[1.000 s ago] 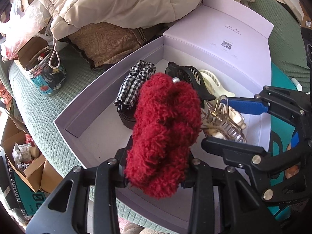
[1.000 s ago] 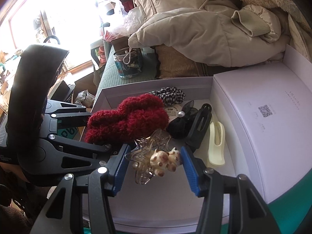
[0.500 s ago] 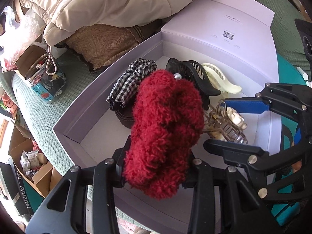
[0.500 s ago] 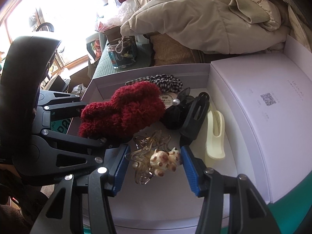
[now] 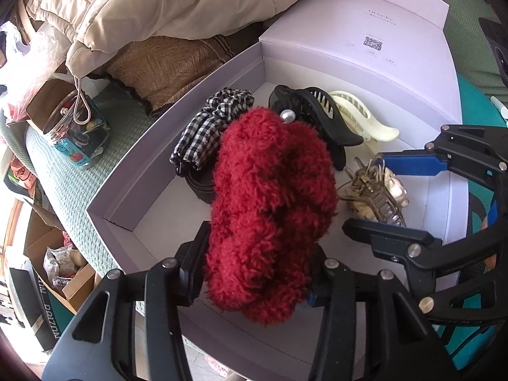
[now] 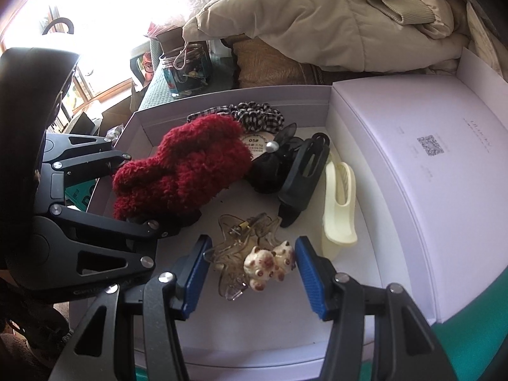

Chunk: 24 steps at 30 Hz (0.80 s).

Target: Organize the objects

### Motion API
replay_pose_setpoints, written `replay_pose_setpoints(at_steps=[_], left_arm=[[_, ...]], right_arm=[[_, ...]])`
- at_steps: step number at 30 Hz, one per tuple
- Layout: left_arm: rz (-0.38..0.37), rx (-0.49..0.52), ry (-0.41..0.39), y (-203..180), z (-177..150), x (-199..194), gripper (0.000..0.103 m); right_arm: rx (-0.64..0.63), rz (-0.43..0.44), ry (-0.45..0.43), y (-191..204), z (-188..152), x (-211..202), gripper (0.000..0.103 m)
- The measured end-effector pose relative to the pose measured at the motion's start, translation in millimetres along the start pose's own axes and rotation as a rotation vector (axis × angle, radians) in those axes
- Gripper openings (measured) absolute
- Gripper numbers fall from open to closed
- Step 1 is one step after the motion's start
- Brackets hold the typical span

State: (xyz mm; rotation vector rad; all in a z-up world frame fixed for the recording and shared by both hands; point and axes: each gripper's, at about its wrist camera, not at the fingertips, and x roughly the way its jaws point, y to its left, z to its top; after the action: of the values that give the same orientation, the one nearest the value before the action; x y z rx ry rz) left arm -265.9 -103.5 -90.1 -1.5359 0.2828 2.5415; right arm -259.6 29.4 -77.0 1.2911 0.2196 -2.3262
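Your left claw (image 5: 257, 273) grips the red fluffy scrunchie (image 5: 270, 203), held above the floor of the open box (image 5: 133, 155). Your right claw (image 6: 250, 273) sits with its jaws spread around the clear claw clip (image 6: 247, 250), not visibly squeezing it. Just ahead of both claws lie the black clip (image 6: 301, 174), cream clip (image 6: 339, 209) and checked scrunchie (image 5: 209, 127). Close unevenly and the hard, slick clip may twist out. The claws nearly touch; they could collide.

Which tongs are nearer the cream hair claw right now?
Right. The right tongs straddle the clear claw clip just beside the cream hair claw; the left tongs, holding the red scrunchie, sit farther away.
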Motion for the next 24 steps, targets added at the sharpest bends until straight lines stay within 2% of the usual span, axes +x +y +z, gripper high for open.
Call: replay_pose_setpoints(at_steps=[8,13,24], left_arm=[[0.003,-0.014,0.013,0.4,1.1,-2.5,0.052],[0.007,-0.036,0.008,0.3,1.1,-11.1,0.059],[0.018,-0.081,-0.048,11.3,4.3,-51.9,0.059]], right_arm=[[0.005,-0.026,0.009,-2.8,0.6,-3.3,0.055],[0.013,-0.04,0.007,-5.2,1.1,-8.8,0.055],[0.02,-0.059,-0.039,-2.1,6.2,-35.5,0.055]])
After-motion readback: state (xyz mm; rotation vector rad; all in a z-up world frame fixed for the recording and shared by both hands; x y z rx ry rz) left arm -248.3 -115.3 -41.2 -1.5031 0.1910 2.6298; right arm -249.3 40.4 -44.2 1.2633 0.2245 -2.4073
